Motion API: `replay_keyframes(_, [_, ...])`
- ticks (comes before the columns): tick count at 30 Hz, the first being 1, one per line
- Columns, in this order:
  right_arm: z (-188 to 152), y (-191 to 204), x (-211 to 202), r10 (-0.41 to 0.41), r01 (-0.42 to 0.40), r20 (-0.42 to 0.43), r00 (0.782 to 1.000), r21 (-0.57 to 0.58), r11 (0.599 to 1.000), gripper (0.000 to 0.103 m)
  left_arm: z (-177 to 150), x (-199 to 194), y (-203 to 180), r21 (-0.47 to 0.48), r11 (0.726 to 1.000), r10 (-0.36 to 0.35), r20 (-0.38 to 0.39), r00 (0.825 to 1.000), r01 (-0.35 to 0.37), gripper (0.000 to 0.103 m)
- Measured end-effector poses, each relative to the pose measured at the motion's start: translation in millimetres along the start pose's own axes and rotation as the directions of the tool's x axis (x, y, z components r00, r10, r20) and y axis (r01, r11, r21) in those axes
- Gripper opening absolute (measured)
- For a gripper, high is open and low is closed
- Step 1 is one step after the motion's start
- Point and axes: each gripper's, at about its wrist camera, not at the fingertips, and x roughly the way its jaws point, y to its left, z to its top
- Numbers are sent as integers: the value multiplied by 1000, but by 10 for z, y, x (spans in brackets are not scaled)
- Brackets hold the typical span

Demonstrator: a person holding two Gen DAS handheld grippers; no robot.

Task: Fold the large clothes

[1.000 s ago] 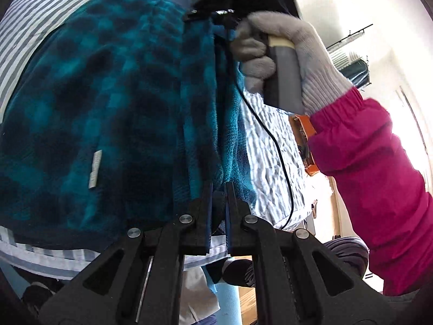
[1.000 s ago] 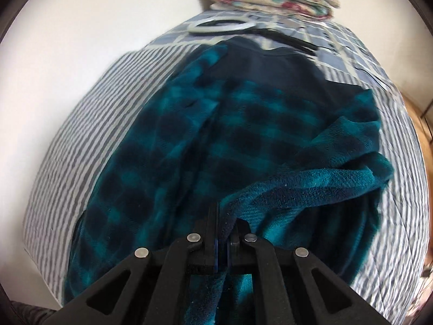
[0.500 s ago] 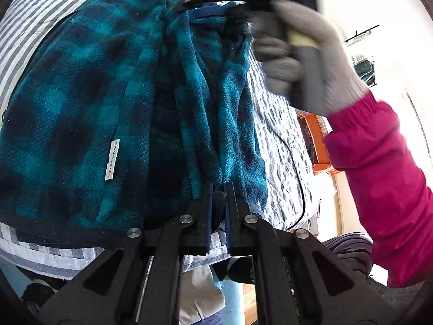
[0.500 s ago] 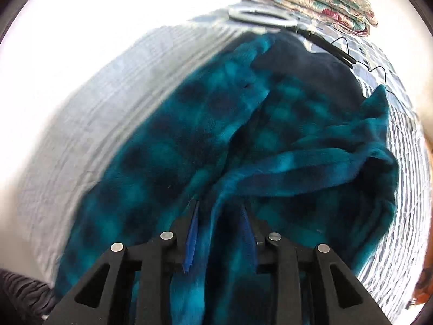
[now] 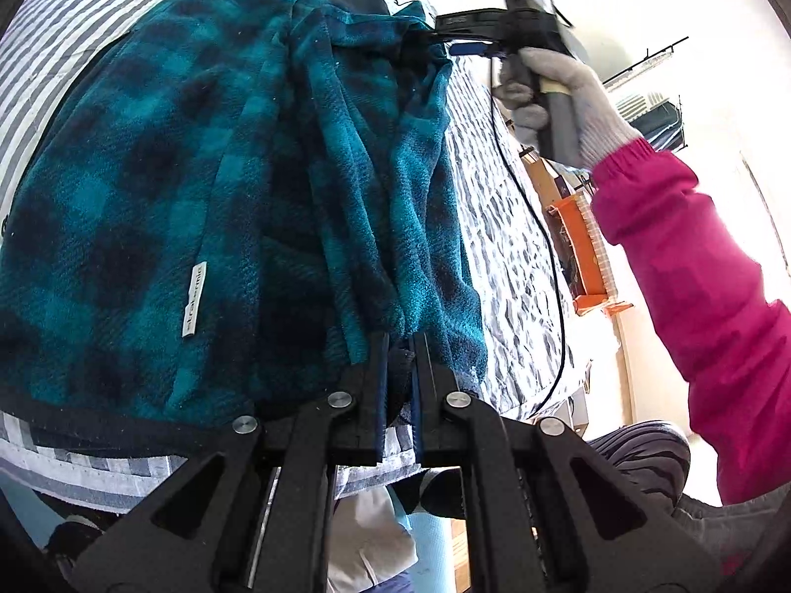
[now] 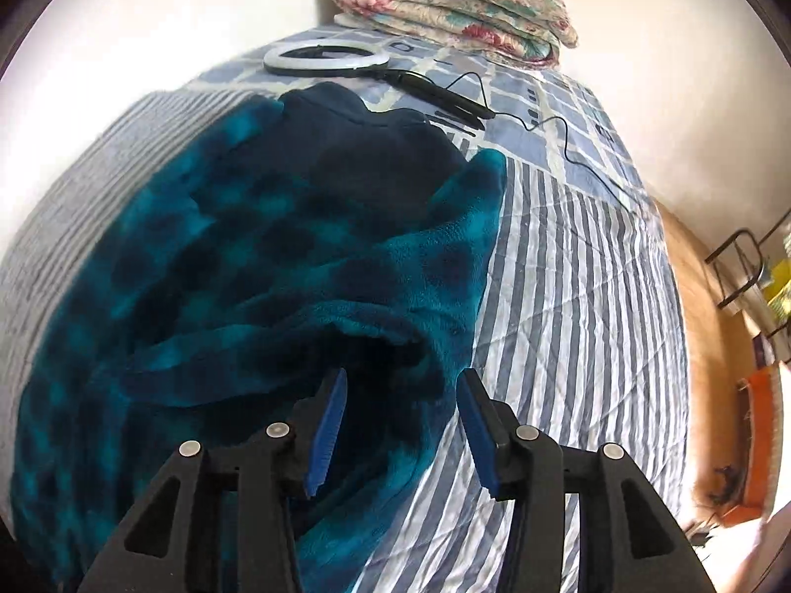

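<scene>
A large teal and dark blue plaid fleece garment [image 5: 197, 173] lies on a striped bed [image 6: 568, 296], its right side folded over the body. My left gripper [image 5: 398, 346] is shut on the garment's hem edge near the bed's front. My right gripper [image 6: 400, 385] is open with blue pads, just above the folded fleece [image 6: 247, 272], holding nothing. In the left wrist view the right gripper [image 5: 445, 44] sits at the far end of the fold, held by a gloved hand [image 5: 568, 94].
A ring light [image 6: 326, 57] with its cable and a folded floral quilt [image 6: 455, 5] lie at the bed's far end. A wooden floor [image 6: 692, 346] runs along the right. An orange object [image 5: 583, 247] stands beside the bed.
My right gripper let go of the fleece edge and opened. The folded side dropped onto the garment. My left gripper stays shut on the hem.
</scene>
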Motion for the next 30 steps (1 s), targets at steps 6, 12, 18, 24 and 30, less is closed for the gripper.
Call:
replay_keyframes(6, [68,-50,48,-21,21,-4,1000,20,1000,9,-9,-21,-66,37,999,-1,5,1000,1,5])
replay_keyframes(12, [52,-605,-120,107,-129,97,990,267,955,7,-64,-92,-237,122,992,7,25,1000,-10,5])
replay_keyframes(18, [-442,-1484,21,230,-289,175,957,604,743,7,-153,-28,-480,226,974,27,0,1000,-27,5])
replay_keyframes(24, [-785,-1858,332,292,-341,200,935,729,594,6,-246,244,-745,297,955,16,-69,997,5,5])
replay_keyframes(30, [-611,-1677,249,317,-348,169,933,644,681,7,-176,230,-717,294,956,22,-57,998,-5,5])
